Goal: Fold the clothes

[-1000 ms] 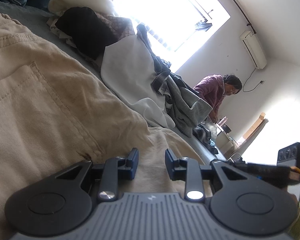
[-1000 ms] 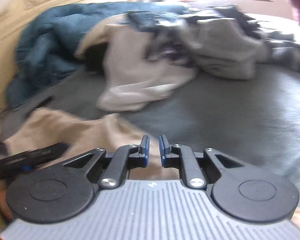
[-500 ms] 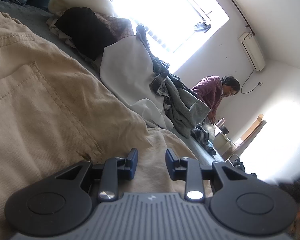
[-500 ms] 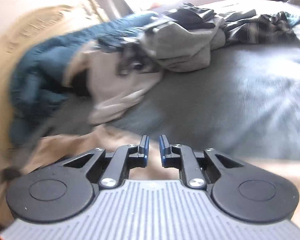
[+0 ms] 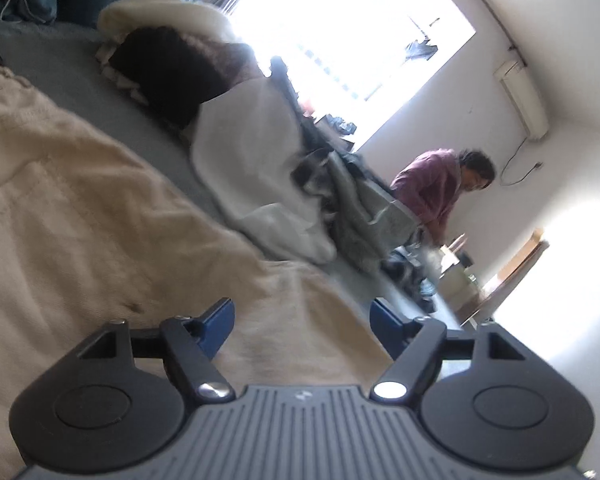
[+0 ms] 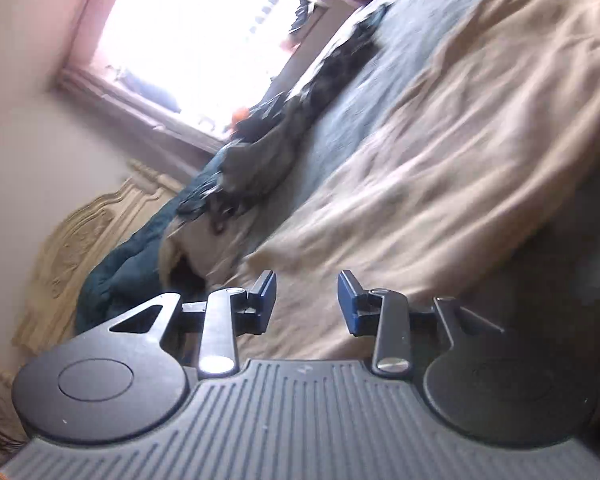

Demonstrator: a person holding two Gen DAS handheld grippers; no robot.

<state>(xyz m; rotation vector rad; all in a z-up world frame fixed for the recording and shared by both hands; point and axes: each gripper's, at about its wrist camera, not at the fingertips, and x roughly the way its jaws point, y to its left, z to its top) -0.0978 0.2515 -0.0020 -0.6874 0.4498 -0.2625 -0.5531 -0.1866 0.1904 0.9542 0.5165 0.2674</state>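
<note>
A beige garment (image 5: 80, 208) with stitched seams lies spread over the grey bed sheet (image 5: 60, 68). My left gripper (image 5: 302, 320) hovers low over the garment's edge. Its jaws are opening and stand wide apart, with the blue pads clear of the cloth lying beneath them. In the tilted right wrist view the same beige garment (image 6: 460, 140) runs rumpled across the sheet (image 6: 360, 92). My right gripper (image 6: 306, 300) sits just above the garment's near edge. Its jaws are opening too, and nothing is pinched between them.
A pile of unfolded clothes (image 5: 260, 168) lies further along the bed, with a white piece, a grey piece (image 5: 356, 216) and dark ones. A blue quilt (image 6: 132, 248) lies by the carved headboard (image 6: 72, 240). A person in a maroon top (image 5: 432, 192) stands beyond the bed near the bright window (image 5: 340, 20).
My left gripper's jaws have spread from a narrow gap to wide. My right gripper has swung across the bed and rolled, so its view is tilted; its nearly shut jaws have parted.
</note>
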